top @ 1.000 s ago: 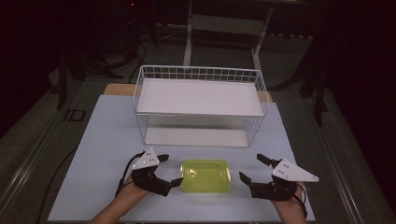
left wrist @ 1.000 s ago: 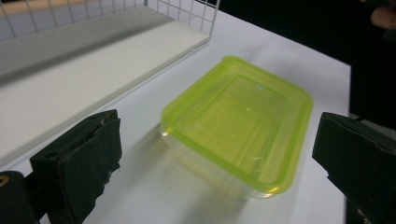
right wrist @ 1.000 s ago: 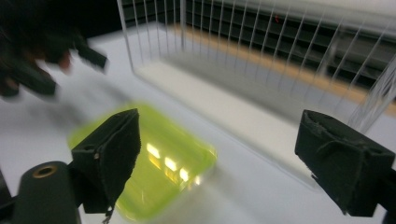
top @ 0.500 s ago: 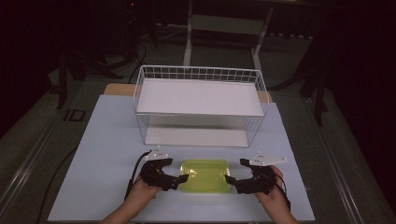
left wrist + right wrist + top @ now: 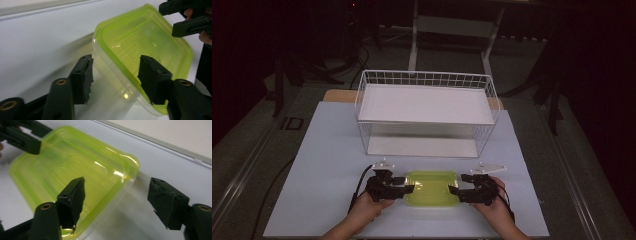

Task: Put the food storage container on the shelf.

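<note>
Between both claws (image 5: pixel 404 187) (image 5: pixel 458 191), green-lidded container (image 5: pixel 431 188), ends straddled

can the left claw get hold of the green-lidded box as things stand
Probably yes. The left claw already straddles the near corner of the green-lidded box, its jaws just closing, one jaw over the lid, the other beside the clear wall. Nothing lies between; the right claw works the opposite end.

A lidded container (image 5: pixel 431 188) lies on the near part of the bench (image 5: pixel 322 165). The left claw (image 5: pixel 408 189) is at its left end, the right claw (image 5: pixel 454 191) at its right. Behind it stands a wire basket (image 5: pixel 426 112).
</note>
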The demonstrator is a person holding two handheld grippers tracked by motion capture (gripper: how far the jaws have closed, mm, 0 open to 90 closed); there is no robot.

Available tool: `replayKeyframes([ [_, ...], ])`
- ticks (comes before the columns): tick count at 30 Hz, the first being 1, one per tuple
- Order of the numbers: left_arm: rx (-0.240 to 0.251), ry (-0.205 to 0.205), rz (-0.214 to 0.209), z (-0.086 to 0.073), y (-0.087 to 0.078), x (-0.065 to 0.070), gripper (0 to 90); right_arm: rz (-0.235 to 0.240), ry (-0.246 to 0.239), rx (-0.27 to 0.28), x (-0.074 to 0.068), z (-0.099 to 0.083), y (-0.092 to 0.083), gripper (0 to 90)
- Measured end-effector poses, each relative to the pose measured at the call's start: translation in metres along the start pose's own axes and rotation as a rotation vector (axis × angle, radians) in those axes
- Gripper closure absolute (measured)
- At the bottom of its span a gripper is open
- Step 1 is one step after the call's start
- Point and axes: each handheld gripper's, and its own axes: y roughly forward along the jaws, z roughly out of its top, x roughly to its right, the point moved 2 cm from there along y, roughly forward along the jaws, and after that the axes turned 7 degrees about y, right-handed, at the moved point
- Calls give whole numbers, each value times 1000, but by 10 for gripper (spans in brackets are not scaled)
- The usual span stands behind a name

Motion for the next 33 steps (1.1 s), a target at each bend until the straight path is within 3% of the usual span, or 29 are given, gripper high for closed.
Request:
replayKeyframes([
  [1,3,-11,-22,0,0,0,533,10,8,-7,1,-1,1,339],
  [3,2,-17,-27,0,0,2,581,7,28,-20,3,-2,2,389],
  [8,8,-24,-27,-2,-1,4,609,27,55,-26,4,-1,2,448],
  [9,6,-17,-21,-2,-2,7,619,41,61,-28,3,-2,0,526],
  [12,7,-18,-15,-2,-3,8,625,45,61,-29,1,-2,-2,589],
  [21,11,-3,9,-4,-7,16,649,14,83,-19,-7,-4,-7,632],
  [33,5,-23,21,-5,-11,25,695,-1,126,-7,-15,-7,-13,681],
])
